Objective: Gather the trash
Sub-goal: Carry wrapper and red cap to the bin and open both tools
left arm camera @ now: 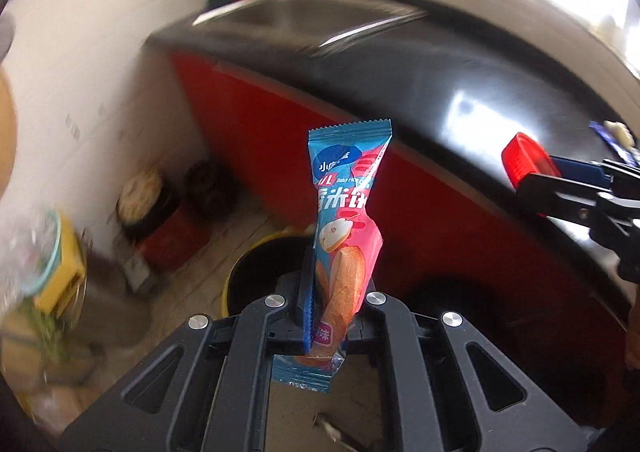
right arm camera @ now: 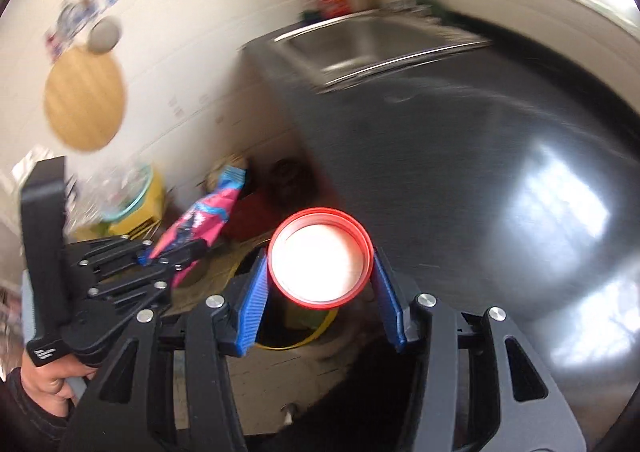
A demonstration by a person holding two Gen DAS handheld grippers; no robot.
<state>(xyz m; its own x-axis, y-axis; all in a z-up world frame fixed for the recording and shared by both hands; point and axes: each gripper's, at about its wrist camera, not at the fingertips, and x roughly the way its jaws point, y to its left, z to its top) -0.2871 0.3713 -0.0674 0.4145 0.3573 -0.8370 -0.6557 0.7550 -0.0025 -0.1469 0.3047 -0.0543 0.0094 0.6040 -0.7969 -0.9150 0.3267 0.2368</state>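
Left tongs [left arm camera: 320, 316] pinch a snack wrapper [left arm camera: 344, 220]; right tongs [right arm camera: 320, 284] clasp a red lid [right arm camera: 319, 258] (white inside, one view only).

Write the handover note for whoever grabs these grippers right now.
Left gripper: shut on the snack wrapper, which stands up out of it.
Right gripper: closed on the red lid, open side toward the camera.
Bin: yellow-rimmed, on the floor beside the red cabinet, below both grippers.
Done: both pieces picked up.
Left: drop both in the bin. The views are blurred, so check the counter for more trash.
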